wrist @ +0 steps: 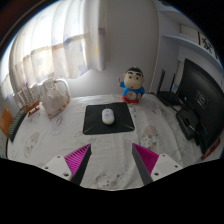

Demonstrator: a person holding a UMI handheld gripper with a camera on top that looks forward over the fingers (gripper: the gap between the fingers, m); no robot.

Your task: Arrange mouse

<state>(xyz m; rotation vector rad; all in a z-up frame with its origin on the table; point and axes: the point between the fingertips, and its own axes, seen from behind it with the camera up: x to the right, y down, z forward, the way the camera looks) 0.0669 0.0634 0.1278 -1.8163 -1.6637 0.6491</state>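
Note:
A white mouse [108, 117] lies on a dark mouse mat [108, 119] in the middle of a table covered with a pale patterned cloth [70, 135]. My gripper [111, 158] is well short of the mat, above the cloth. Its two fingers with magenta pads [78, 157] stand wide apart with nothing between them.
A cartoon figure toy [133, 85] stands beyond the mat to the right. A clear jar [53, 96] stands at the left. A dark monitor [197, 92] and keyboard [190, 121] are at the right. Curtains [50, 45] hang behind.

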